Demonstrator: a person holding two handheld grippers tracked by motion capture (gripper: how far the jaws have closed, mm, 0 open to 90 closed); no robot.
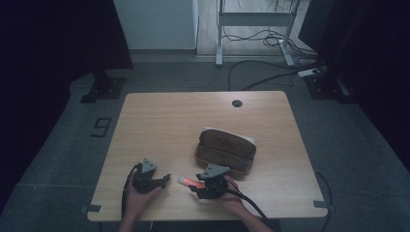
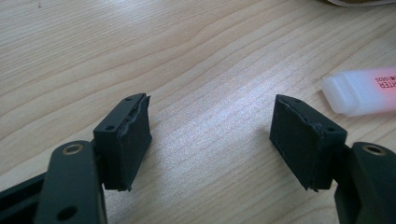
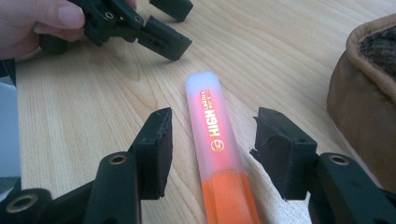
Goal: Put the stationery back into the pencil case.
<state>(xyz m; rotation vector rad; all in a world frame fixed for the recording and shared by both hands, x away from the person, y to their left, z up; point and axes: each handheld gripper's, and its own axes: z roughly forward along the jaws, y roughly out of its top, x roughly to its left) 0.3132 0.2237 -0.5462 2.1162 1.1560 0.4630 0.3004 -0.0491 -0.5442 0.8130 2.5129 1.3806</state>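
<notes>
On the near part of the table (image 1: pixel 159 116), seen from the high view, I have the right gripper (image 1: pixel 197 185) down over an orange highlighter (image 1: pixel 188 181) that lies flat on the wood. Its long axis runs from this gripper toward the left gripper (image 1: pixel 164 181), pale cap end leading; the rear of the pen is hidden under the gripper body. A brown pencil case (image 1: pixel 225 150) sits just beyond my right gripper, lying open. The dim light makes the jaws hard to read here.

In the left gripper view, the left gripper (image 2: pixel 212 140) stands wide with bare wood between its pads. The highlighter (image 2: pixel 362 91) pokes in at the right edge, cap toward me, the rest cut off by the frame. A sliver of the pencil case (image 2: pixel 357 2) shows at the top edge.

In the right gripper view, the right gripper (image 3: pixel 211 149) straddles the highlighter (image 3: pixel 215 149), roughly half open, with a gap on each side, so the pads are not pressing on it. The pen points straight away along the jaws, translucent cap far, orange barrel near and cut off at the bottom edge. The left gripper (image 3: pixel 173 23) lies just past the cap, a hand (image 3: pixel 37 21) on it at the frame's corner. The pencil case (image 3: pixel 364 102) rises to the right, only partly in frame.
</notes>
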